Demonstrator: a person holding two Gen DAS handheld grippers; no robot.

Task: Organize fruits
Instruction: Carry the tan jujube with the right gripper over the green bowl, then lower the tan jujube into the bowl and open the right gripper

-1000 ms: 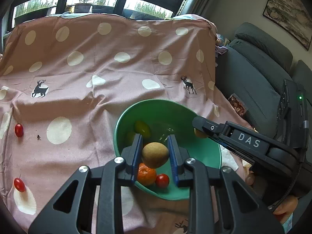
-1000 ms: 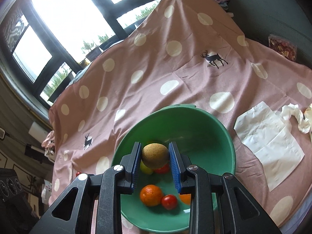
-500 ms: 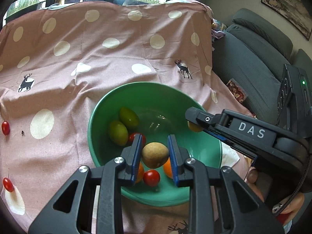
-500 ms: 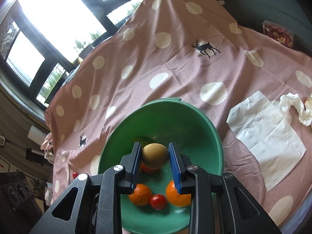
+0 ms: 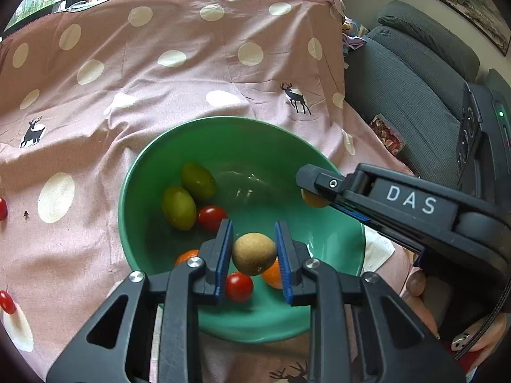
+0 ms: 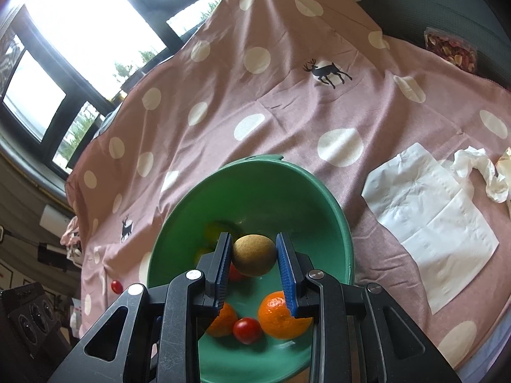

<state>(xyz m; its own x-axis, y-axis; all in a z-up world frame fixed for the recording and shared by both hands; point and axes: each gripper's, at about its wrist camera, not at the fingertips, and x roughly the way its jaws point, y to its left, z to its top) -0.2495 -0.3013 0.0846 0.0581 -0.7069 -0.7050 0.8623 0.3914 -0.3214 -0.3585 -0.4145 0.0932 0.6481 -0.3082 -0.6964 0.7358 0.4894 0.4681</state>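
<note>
Green bowl (image 5: 137, 172), near the cloth's (image 5: 159, 95) front edge, sits under both grippers. The left gripper (image 5: 254, 252) and the right gripper (image 6: 254, 253) each clamp a brown fruit (image 5: 253, 253) (image 6: 254, 254). Dropped from here, one could bounce out or bruise the tomatoes (image 5: 239, 286).

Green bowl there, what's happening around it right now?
A person holds a claw in each hand over the green bowl. The left claw grips a tan round fruit; the right claw grips another. Oranges, cherry tomatoes and two green fruits lie inside. Two cherry tomatoes remain on the cloth.
</note>
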